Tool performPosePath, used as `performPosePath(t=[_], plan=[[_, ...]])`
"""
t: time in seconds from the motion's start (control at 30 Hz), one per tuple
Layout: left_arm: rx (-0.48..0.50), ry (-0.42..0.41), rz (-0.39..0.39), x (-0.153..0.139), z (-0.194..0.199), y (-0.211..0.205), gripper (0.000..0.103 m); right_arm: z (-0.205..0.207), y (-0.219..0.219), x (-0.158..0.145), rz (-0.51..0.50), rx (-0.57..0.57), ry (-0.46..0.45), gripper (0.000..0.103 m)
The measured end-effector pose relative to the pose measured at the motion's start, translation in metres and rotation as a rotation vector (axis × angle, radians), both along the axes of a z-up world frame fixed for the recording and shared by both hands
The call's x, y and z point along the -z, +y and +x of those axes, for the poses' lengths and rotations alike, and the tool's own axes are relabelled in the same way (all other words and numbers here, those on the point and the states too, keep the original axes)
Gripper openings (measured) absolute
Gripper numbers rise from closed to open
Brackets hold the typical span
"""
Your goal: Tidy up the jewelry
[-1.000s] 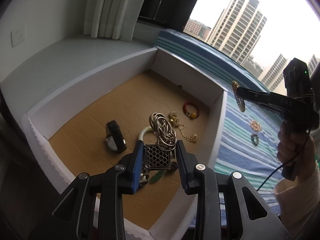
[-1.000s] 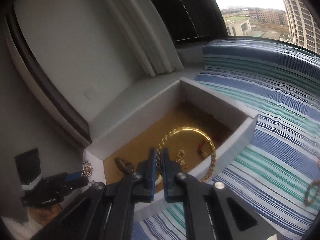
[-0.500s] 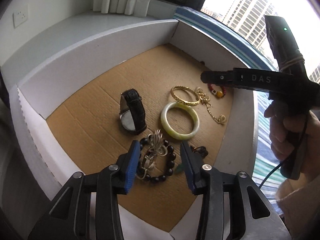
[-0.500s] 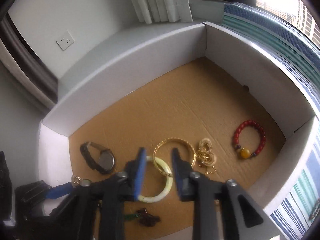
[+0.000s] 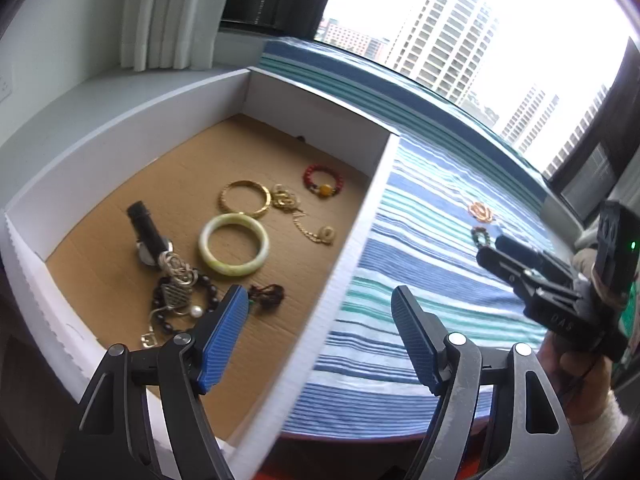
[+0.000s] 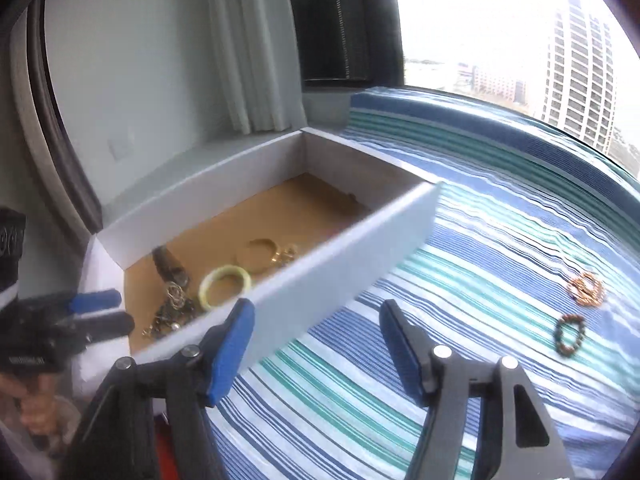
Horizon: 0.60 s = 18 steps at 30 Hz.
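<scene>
A white box (image 5: 372,200) with a brown cardboard floor holds a gold bangle (image 5: 244,200), a jade bangle (image 5: 233,245), a red bead bracelet (image 5: 323,181), a gold chain (image 5: 298,216), a watch (image 5: 150,236) and a silver knot ornament (image 5: 176,276) lying on dark beads. My left gripper (image 5: 318,308) hangs over the box's right wall, its jaws opening with nothing between them. My right gripper (image 6: 316,320) is over the striped cloth beside the box (image 6: 360,248), jaws also opening and empty. An orange-gold piece (image 6: 586,288) and a small bead bracelet (image 6: 569,334) lie on the cloth.
The blue, green and white striped cloth (image 6: 460,272) covers the surface to the right of the box. A pale ledge, a curtain (image 5: 168,16) and a wall socket stand behind the box. A window with tower blocks fills the back right.
The silver ornament left my left gripper and the gold bangle left my right; both now lie in the box. Both grippers opened and swung right toward the cloth.
</scene>
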<state>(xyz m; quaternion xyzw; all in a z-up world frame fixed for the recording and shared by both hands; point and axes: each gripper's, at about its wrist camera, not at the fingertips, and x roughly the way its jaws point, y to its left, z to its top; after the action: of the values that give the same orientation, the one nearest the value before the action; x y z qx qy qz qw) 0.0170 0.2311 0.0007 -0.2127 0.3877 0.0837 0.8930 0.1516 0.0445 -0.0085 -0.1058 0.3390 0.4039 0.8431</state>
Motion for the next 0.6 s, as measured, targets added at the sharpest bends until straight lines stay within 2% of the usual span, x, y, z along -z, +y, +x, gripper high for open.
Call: performPosePath(t=[0.2, 0.37, 0.47, 0.6], plan=[[0.144, 0.021, 0.004, 0.006, 0.025, -0.062, 0.079, -0.025, -0.135, 0.043, 0.020, 0.283, -0.006, 0.067], [0.244, 0.072, 0.002, 0.015, 0.043, -0.109, 0.079, -0.056, -0.224, 0.064, 0.014, 0.511, -0.113, 0.067], [0.286, 0.086, 0.009, 0.014, 0.048, -0.134, 0.079, -0.070, -0.259, 0.070, 0.015, 0.591, -0.160, 0.068], [0.322, 0.084, 0.032, 0.005, 0.052, -0.153, 0.080, -0.079, -0.280, 0.081, 0.034, 0.635, -0.158, 0.073]])
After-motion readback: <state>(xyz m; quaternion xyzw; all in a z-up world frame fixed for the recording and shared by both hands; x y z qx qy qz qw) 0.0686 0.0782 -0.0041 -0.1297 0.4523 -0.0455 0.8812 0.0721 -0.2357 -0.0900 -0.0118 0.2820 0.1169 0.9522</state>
